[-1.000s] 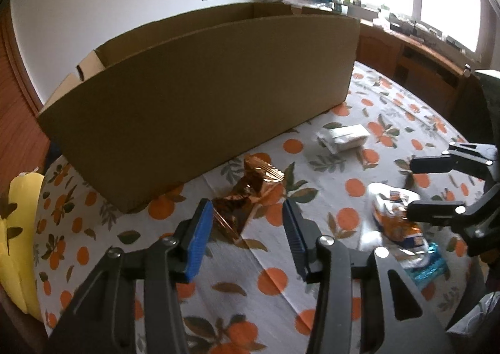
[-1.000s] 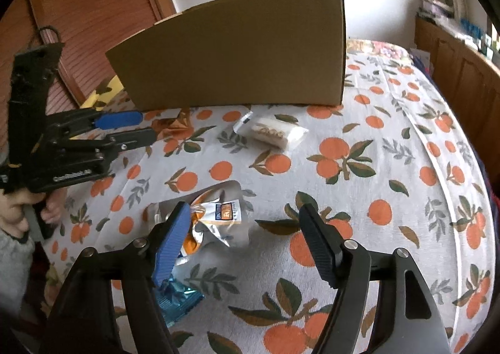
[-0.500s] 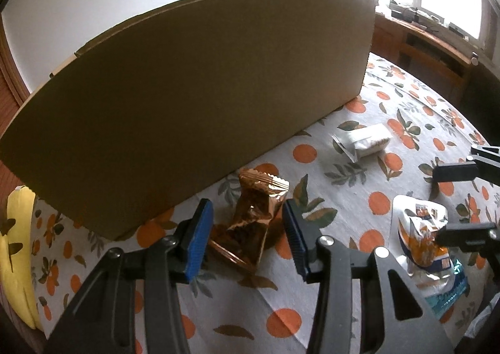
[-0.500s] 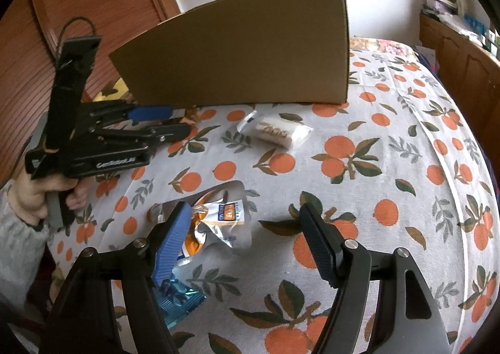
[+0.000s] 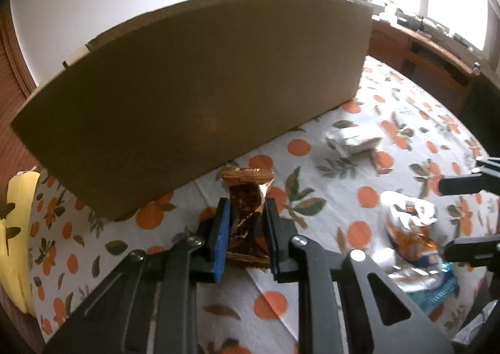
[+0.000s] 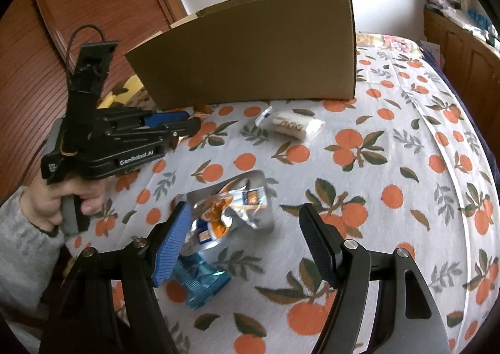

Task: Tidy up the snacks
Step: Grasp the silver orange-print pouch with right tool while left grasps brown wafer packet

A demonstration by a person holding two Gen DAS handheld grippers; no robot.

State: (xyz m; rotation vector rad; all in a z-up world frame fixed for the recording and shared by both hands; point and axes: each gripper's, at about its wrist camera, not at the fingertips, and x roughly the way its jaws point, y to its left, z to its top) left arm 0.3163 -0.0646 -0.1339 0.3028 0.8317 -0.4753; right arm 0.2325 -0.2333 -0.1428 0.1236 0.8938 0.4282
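Left gripper [image 5: 246, 236] clamped on copper snack wrapper [image 5: 247, 216] beside cardboard box [image 5: 200, 97]; right gripper [image 6: 247, 244] wide open, empty, above silver pouch [image 6: 231, 210].

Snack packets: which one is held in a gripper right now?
The copper-brown packet, pinched in the left gripper beside the box. The white, silver-orange and blue packets lie loose on the cloth.

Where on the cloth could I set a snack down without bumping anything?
Free: the cloth right of the white packet and silver-orange packet, out to the table edge. Crowded: the strip along the cardboard box, where the left hand-held gripper grips the brown packet.
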